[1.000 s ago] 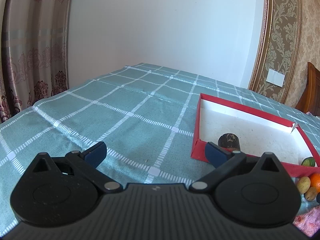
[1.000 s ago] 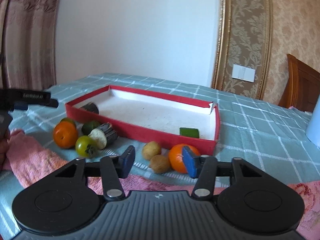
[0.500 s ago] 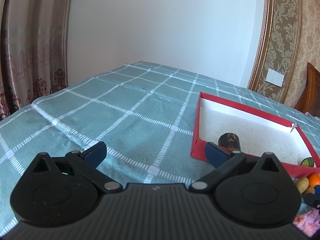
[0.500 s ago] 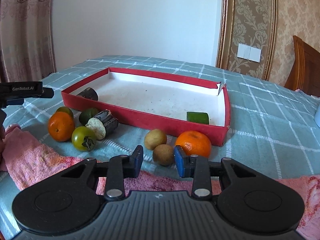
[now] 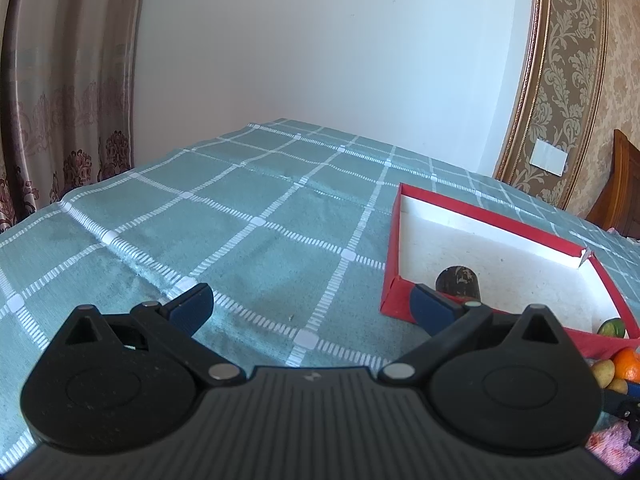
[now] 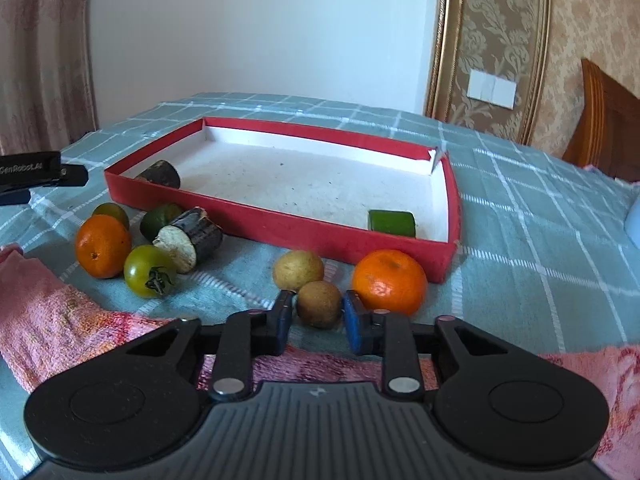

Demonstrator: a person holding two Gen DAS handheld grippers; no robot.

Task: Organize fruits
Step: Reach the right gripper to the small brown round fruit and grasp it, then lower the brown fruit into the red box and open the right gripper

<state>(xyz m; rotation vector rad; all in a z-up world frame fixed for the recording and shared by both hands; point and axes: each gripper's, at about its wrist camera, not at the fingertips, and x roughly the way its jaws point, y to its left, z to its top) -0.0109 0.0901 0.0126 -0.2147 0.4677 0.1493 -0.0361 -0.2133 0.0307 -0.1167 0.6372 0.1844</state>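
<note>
A red tray (image 6: 280,228) with a white floor lies on the teal checked cloth and holds a dark sugarcane piece (image 6: 160,174) and a green block (image 6: 391,222). In front of it lie two oranges (image 6: 390,280) (image 6: 103,245), a yellow round fruit (image 6: 298,269), a brown kiwi (image 6: 319,303), a green tomato (image 6: 149,270) and a cut sugarcane piece (image 6: 189,238). My right gripper (image 6: 316,322) is open, its pads on either side of the kiwi with small gaps. My left gripper (image 5: 310,306) is wide open and empty, left of the tray (image 5: 394,294).
A pink towel (image 6: 60,320) lies along the near edge under the right gripper. Two more green fruits (image 6: 160,218) sit by the tray's front wall. A wooden chair (image 6: 608,124) stands at the far right. The left gripper's body (image 6: 32,168) shows at the left.
My right gripper has moved forward and down to the kiwi, and its jaws have narrowed around it. My left gripper has hardly moved.
</note>
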